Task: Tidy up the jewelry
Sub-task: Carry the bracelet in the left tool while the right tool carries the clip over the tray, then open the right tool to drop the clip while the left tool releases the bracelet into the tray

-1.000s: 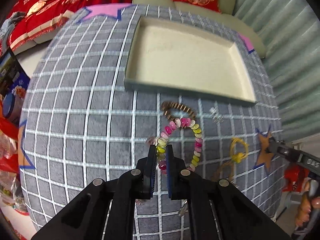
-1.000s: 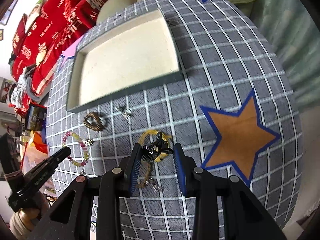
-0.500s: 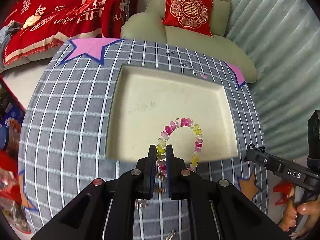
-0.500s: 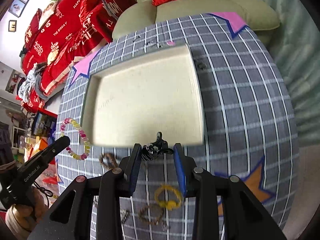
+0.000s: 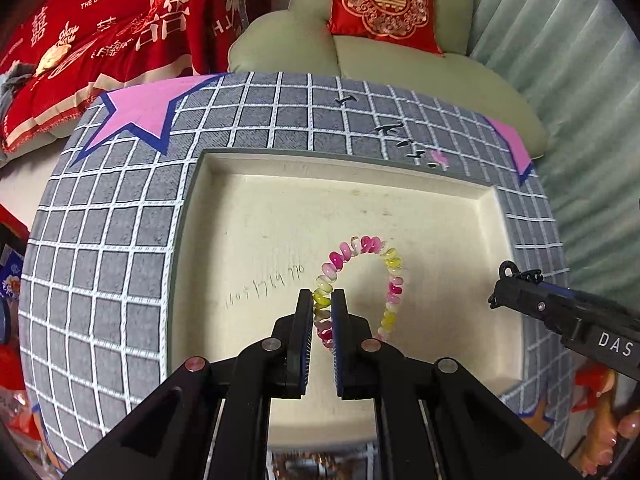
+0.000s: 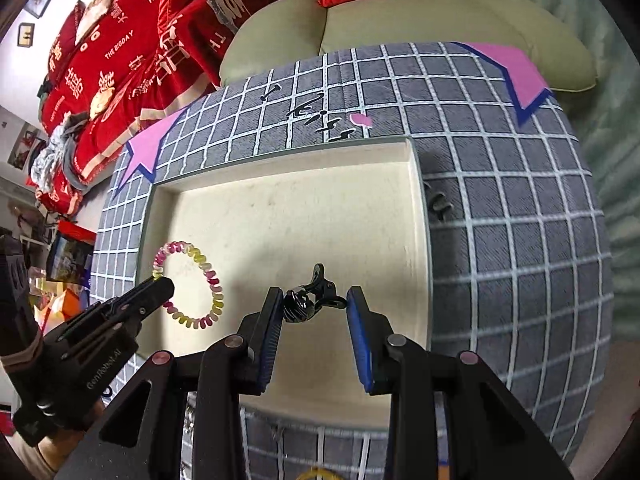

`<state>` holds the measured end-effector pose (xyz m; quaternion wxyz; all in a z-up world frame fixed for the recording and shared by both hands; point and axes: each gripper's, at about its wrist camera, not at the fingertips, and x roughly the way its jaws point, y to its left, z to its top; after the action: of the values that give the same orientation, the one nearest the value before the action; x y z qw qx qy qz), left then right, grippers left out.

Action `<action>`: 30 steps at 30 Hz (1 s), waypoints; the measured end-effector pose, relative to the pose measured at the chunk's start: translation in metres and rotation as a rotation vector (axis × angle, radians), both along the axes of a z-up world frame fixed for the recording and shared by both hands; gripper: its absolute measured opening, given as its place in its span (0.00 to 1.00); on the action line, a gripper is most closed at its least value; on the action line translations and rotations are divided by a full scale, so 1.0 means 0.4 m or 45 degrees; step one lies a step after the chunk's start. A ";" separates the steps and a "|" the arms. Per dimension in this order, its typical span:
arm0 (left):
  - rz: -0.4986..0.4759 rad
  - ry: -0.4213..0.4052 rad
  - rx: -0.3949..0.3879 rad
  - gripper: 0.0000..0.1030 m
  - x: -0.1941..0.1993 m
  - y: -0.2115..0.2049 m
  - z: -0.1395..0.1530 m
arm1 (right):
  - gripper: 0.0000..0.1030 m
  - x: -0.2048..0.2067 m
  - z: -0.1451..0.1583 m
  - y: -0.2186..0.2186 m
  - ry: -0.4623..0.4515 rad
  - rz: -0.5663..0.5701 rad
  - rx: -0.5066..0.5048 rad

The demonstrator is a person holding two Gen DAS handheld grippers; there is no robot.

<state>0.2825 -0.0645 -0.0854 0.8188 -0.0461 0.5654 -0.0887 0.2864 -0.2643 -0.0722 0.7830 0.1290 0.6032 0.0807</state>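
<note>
My left gripper is shut on a pink, yellow and clear bead bracelet, whose loop hangs free above the cream tray. In the right wrist view the same bracelet dangles from the left gripper over the tray's left part. My right gripper is shut on a small black hair clip, wedged across its blue-padded fingers above the tray floor. The right gripper's tip also enters the left wrist view at the tray's right side.
The tray lies on a grey checked cloth with pink stars. Small black hairpins lie behind the tray and another dark piece to its right. A yellow ring lies in front of it. A sofa with a red cushion stands behind.
Both grippers moved forward from the loose jewelry on the near cloth to above the tray, the left carrying the bead bracelet and the right the black clip.
</note>
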 end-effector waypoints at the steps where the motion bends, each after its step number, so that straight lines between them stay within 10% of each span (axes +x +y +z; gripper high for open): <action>1: -0.001 0.003 0.013 0.18 0.007 -0.003 -0.009 | 0.34 0.006 -0.008 0.001 0.004 0.004 -0.001; 23: -0.011 0.051 0.259 0.18 0.038 -0.026 -0.097 | 0.37 0.057 -0.120 0.029 0.066 0.083 -0.047; 30: -0.009 0.057 0.254 0.18 0.045 -0.021 -0.096 | 0.66 0.064 -0.123 0.051 0.077 0.093 -0.048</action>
<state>0.3005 -0.0730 -0.1237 0.8061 0.0356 0.5898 -0.0337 0.3122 -0.2438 -0.1214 0.7631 0.0945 0.6323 0.0942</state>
